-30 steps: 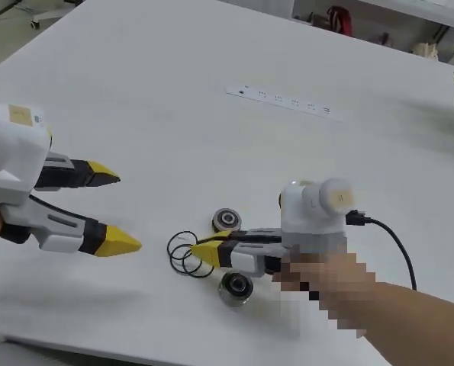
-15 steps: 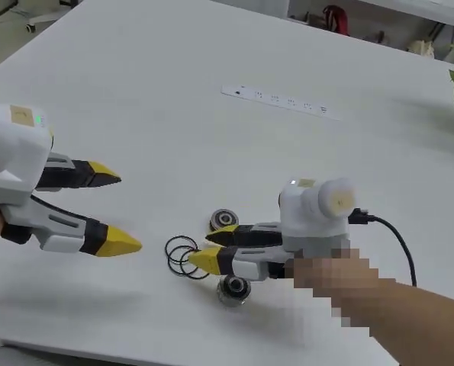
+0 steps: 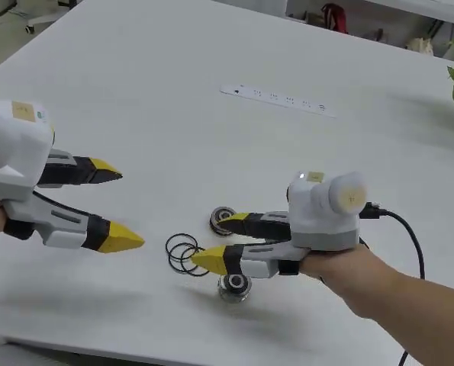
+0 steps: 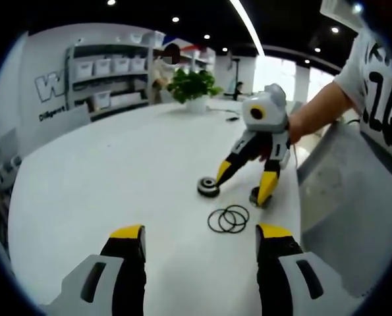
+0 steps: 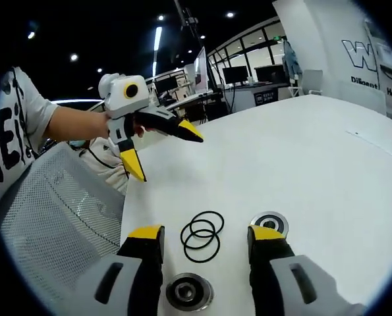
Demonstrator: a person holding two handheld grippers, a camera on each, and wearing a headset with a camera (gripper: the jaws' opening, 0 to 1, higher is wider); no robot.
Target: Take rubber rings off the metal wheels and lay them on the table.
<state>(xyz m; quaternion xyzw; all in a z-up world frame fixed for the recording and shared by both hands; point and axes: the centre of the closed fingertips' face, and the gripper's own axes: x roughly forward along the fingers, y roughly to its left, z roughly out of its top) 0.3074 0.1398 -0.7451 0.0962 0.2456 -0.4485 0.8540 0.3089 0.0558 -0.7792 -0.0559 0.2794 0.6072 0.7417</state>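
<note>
Since second ago, jaws of my right gripper [image 3: 211,240] have spread wider, now released, holding nothing. My left gripper [image 3: 127,209]: released, empty, well apart from work. Three rubber rings [image 3: 183,254] lie overlapped on table [image 3: 211,137] just ahead of right jaws. Far wheel [image 3: 223,219] at upper jaw tip, near wheel [image 3: 234,285] under lower jaw. I judge three rings done; can't tell whether wheels still wear any.

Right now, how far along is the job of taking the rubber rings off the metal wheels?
Done: three rubber rings lie overlapping on the table. In hand: nothing. The right gripper is open beside the near wheel and the far wheel, and the left gripper is open, off to the side. Left: I cannot tell whether either wheel carries another ring.
</note>
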